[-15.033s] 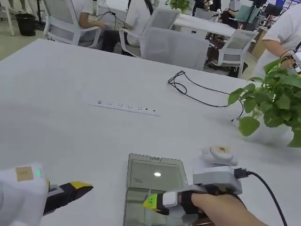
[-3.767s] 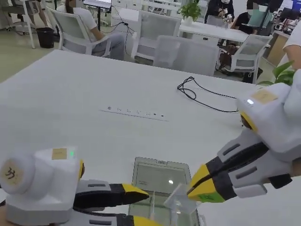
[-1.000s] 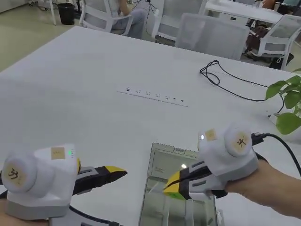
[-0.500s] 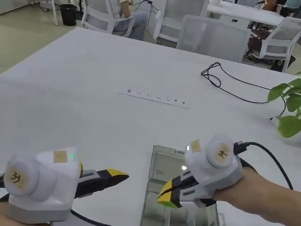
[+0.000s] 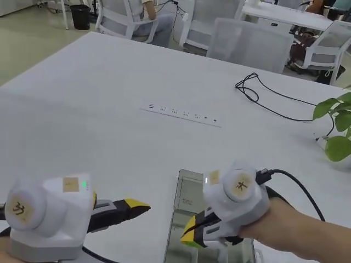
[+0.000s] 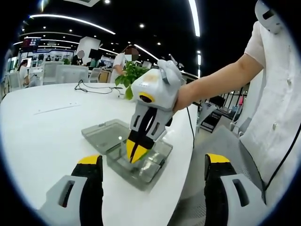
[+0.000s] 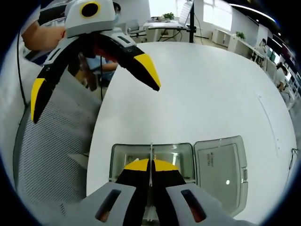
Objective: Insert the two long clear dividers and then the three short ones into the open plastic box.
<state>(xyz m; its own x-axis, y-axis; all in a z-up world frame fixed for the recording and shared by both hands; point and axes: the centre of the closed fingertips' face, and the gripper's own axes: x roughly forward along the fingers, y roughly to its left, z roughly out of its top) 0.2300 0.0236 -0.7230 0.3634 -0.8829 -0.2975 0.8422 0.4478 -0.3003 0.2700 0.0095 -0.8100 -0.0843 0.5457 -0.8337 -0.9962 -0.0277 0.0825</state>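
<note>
On the table, a divider stands in the box, the lid lying flat behind it.

Left gripper splayed, right gripper pinched.

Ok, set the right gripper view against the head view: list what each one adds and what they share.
Right gripper view adds: the right gripper, its fingers closed on a thin clear divider standing on edge inside the open box, lid lying flat beside it. Head view adds: the power strip and black cable on the table, the plant, the chairs beyond. Shared: the box, the right gripper over it, and the left gripper with fingers open.
</note>
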